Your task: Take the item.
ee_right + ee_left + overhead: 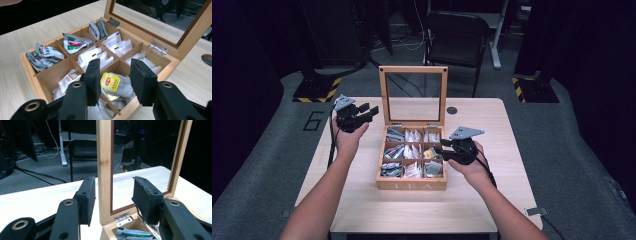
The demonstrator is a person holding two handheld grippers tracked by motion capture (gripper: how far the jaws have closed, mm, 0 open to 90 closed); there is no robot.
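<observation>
While your lid stands open:
left gripper: jaws straddling lid frame, no contact
right gripper: part-open, empty, over yellow teabag at box's 3 o'clock
left: grab, lift

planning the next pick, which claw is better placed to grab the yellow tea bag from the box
Right. The right claw hangs open directly over the yellow tea bag in the tea box; the left claw straddles the lid frame.
</observation>
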